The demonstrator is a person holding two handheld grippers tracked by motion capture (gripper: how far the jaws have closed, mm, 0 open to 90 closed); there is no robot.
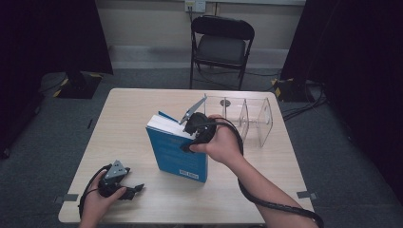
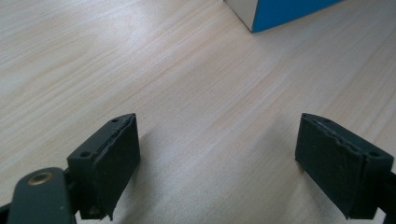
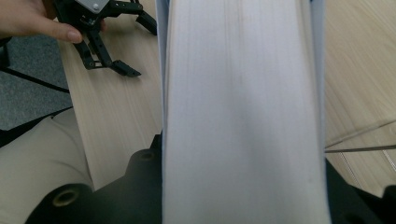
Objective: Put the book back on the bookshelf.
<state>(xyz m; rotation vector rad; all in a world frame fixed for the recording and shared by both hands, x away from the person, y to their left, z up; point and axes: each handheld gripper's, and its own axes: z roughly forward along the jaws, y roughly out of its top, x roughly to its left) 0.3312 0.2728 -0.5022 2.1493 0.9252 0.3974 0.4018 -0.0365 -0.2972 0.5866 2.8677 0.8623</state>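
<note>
Right gripper view: the right gripper [image 1: 196,129] has its jaws clamped on the blue book [image 3: 243,116], page edges between them; left gripper [image 2: 217,163] jaws wide over the counter [image 2: 187,84].

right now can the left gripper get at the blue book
Probably yes: the left gripper rests open on the table, with bare wood between it and the blue book, which the right gripper holds upright at the top.

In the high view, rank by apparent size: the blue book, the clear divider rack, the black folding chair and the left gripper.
1. black folding chair, though it stands farthest away
2. blue book and clear divider rack, too close to separate
3. left gripper
</note>
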